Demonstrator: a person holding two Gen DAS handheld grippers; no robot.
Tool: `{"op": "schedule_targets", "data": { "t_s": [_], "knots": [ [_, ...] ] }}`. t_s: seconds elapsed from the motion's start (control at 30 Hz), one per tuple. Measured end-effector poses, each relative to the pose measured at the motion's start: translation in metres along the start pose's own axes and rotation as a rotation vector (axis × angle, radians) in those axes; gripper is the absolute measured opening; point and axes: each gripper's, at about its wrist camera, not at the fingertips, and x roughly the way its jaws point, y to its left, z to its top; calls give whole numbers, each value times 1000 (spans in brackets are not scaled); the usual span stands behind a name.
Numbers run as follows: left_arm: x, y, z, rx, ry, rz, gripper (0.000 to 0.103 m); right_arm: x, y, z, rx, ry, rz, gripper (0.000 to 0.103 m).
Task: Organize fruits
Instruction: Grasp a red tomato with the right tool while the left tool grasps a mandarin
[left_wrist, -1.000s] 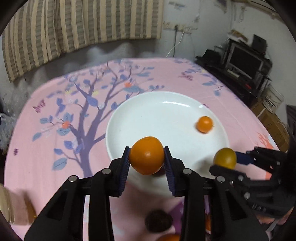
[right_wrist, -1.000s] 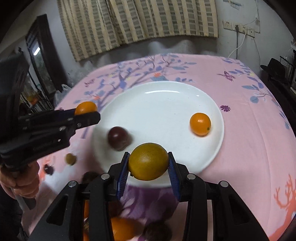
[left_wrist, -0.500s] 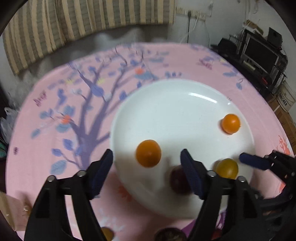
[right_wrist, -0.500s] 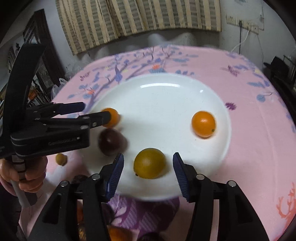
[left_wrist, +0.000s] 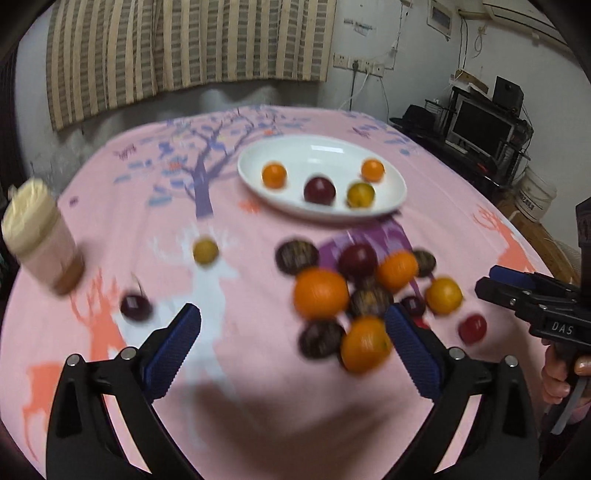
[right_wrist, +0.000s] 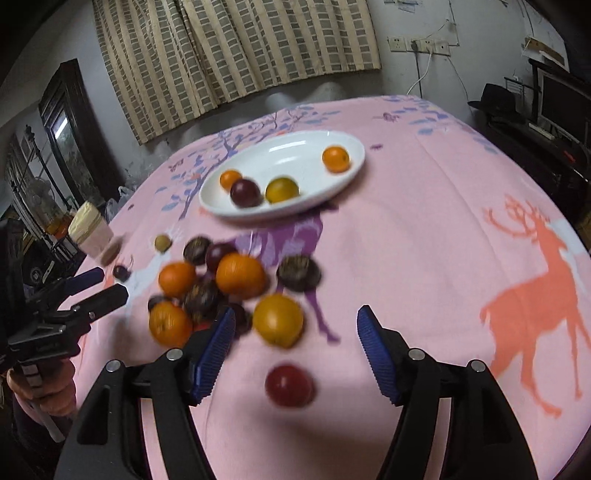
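A white plate (left_wrist: 251, 181) (right_wrist: 295, 155) stands far back on the pink cloth. On it lie two oranges, a dark plum (left_wrist: 319, 190) and a yellow-green fruit (right_wrist: 282, 189). Nearer to me is a blurred pile of oranges and dark fruits (left_wrist: 320, 293) (right_wrist: 240, 275). My left gripper (left_wrist: 291, 314) hovers over the pile's near edge with its jaws opening wide and nothing gripped. My right gripper (right_wrist: 296, 313) is also opening. A red plum (right_wrist: 289, 385) lies on the cloth between its fingers, untouched, and a yellow-orange fruit (right_wrist: 277, 319) sits just ahead of them.
A jar with a cream lid (left_wrist: 40, 236) (right_wrist: 90, 229) stands on the cloth's left side, with a small yellow fruit (left_wrist: 205, 251) and a cherry (left_wrist: 136, 306) loose near it. A TV stand (left_wrist: 480, 129) and a white bucket (left_wrist: 535, 192) are beyond the table's right edge.
Both grippers opened and left their fruits on the plate, then drew back toward the near side. The plate now looks far off, and the fruit pile has come into view.
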Motion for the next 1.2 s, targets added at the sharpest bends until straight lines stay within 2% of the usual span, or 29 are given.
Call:
{"op": "schedule_targets", "data": {
  "t_s": [0.1,0.2,0.3,0.47,0.7,0.77,0.87,0.97,1.07,1.17,1.2],
  "knots": [
    [-1,-4,-22,-9,15,-6,98,-1,9,-17,-35,24,-21,69],
    [-3,-3,-35,-17,13,-11,98,-3,18,-31,-94,26,-55,69],
    [0,-1,-39,-24,26,2,98,3,21,-38,-98,51,-63,69],
    [0,4,-39,-48,22,-8,98,4,15,-41,-65,63,-53,53],
    [-2,2,-39,-40,19,-7,98,9,15,-40,-57,91,-63,43],
    [-1,2,-39,-41,24,-5,98,9,14,-40,-53,92,-55,32],
    [-1,1,-39,-35,26,-16,98,8,9,-40,-28,86,-34,28],
    [-3,-8,-39,5,19,-60,97,7,0,-41,18,79,13,28],
    [-2,-20,-39,65,16,-89,71,7,-2,-41,38,73,29,28],
    [7,-30,-36,99,47,-101,57,7,-3,-41,43,71,36,28],
    [10,-32,-35,106,56,-107,56,7,-4,-41,47,71,39,28]
  ]
}}
